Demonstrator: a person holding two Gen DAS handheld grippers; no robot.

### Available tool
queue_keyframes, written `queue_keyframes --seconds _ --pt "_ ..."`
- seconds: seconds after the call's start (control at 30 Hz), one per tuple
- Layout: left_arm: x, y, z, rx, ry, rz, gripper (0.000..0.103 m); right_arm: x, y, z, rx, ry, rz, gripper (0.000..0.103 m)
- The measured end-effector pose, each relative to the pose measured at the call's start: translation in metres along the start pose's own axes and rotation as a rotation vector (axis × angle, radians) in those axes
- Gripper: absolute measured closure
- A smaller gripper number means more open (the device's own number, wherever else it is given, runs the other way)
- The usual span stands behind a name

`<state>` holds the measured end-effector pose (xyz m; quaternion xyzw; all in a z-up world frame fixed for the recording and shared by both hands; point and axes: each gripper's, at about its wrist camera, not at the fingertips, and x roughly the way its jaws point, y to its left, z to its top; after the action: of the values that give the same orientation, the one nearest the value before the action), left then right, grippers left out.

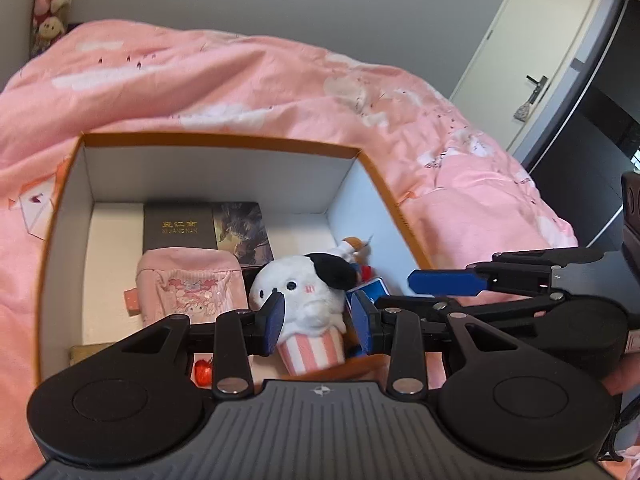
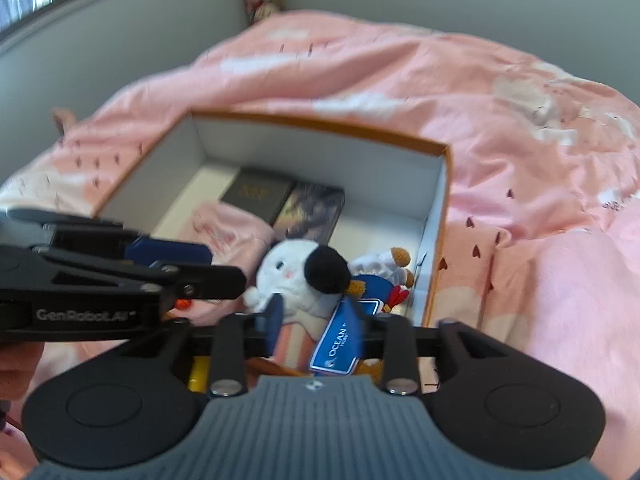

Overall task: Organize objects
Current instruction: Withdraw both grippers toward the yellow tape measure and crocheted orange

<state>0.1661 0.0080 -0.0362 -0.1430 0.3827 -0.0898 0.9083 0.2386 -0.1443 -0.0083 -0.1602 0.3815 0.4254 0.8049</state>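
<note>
**Blue-padded grippers poised over toy-filled box on pink bed**

Nearest the lens, left gripper (image 1: 318, 314), jaws parted, blue pads flanking a white plush (image 1: 304, 300) with a black ear and pink-and-white striped cup base; contact with the pads not clear from either view. Plush upright near the box's front edge, toward the right-hand wall. Alongside, right gripper (image 2: 316, 320), jaws likewise apart and holding nothing, above the same plush (image 2: 298, 276) and a blue tag (image 2: 340, 344) lettered "OCEAN". Each tool visible from the other's camera: right gripper (image 1: 452, 282) entering sideways over the box's right wall, left gripper (image 2: 172, 254) crossing from the left edge.

Orange-rimmed white box (image 1: 218, 138) open on a rumpled pink duvet (image 1: 240, 76). Against the box's far wall, a dark book (image 1: 180, 226) with gold lettering, beside a second dark cover (image 1: 244, 234). Before them, a pink pouch (image 1: 192, 284) with a cartoon print, close beside the plush. Behind the plush, toward the right wall, a small figure toy (image 2: 386, 266) in white, blue and red. Near the front left corner, a red foil-wrapped piece (image 1: 203, 372).

Beyond the bed's far corner, stacked soft toys (image 1: 50, 0); to the right, a white door (image 1: 536, 44) with a lever handle.
</note>
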Motion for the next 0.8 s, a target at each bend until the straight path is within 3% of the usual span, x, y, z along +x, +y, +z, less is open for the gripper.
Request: queue_keyframes --seconds 0.17,0.3,0.4,0.53,0.7,0.8 --pt "-0.022 -0.007 -0.011 0.032 -0.006 -0.006 0.061 -0.031 0.003 -0.016 0.068 -0.090 -0.018 0.057" --pt "-0.031 -0.011 -0.025 0.035 -0.004 -0.002 0.061 -0.049 0.007 -0.034 0.101 -0.121 -0.030 0.040" --pt "-0.031 -0.016 -0.037 0.055 0.004 0.036 0.061 -0.051 0.010 -0.049 0.113 -0.101 -0.053 0.031" --pt "-0.030 -0.021 -0.052 0.105 -0.013 0.102 0.051 -0.048 0.009 -0.069 0.133 -0.072 -0.122 0.030" --pt "-0.026 -0.021 -0.061 0.132 -0.001 0.144 0.050 -0.042 0.014 -0.082 0.068 -0.044 -0.166 0.023" --pt "-0.025 -0.026 -0.069 0.192 -0.042 0.161 0.035 -0.037 0.012 -0.089 0.053 -0.018 -0.176 0.022"
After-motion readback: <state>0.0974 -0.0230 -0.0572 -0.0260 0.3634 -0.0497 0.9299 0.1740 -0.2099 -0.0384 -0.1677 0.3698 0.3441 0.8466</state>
